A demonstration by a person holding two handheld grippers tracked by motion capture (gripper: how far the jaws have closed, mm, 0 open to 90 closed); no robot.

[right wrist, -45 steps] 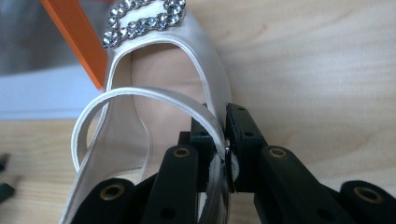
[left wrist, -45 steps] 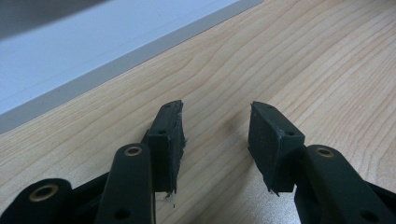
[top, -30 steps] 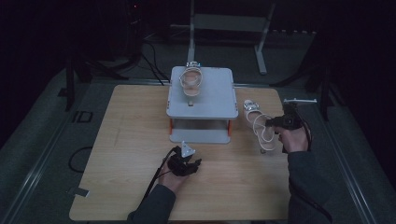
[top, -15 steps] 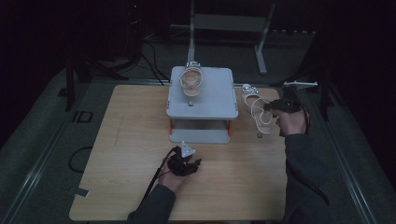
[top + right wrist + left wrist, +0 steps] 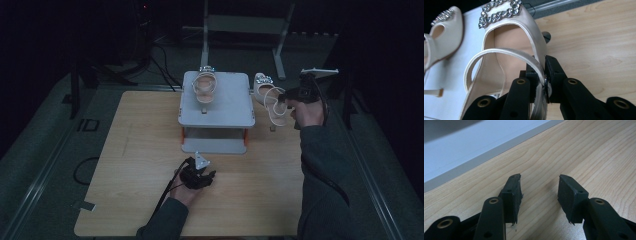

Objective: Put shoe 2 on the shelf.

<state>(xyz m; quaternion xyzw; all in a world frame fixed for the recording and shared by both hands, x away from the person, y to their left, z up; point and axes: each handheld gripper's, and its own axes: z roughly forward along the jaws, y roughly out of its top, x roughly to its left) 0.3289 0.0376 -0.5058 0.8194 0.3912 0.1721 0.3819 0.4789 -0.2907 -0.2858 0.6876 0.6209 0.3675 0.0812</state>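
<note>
A cream high-heeled sandal with a rhinestone buckle (image 5: 267,96) (image 5: 506,50) hangs in the air just right of the grey two-tier stand (image 5: 225,112). My right gripper (image 5: 286,97) (image 5: 543,75) is shut on the sandal's ankle strap. A matching sandal (image 5: 205,85) (image 5: 444,37) lies on the stand's top shelf. My left gripper (image 5: 202,177) (image 5: 539,192) rests low over the wooden table (image 5: 140,150) in front of the stand, open, with bare wood between its pads.
The stand's white lower shelf (image 5: 461,152) lies just ahead of the left gripper. A metal frame (image 5: 245,25) stands behind the table. Dark floor surrounds the table on all sides.
My right gripper has carried the sandal up and away from me, from beside the stand's front right corner to level with its top shelf. The left gripper has stayed put.
</note>
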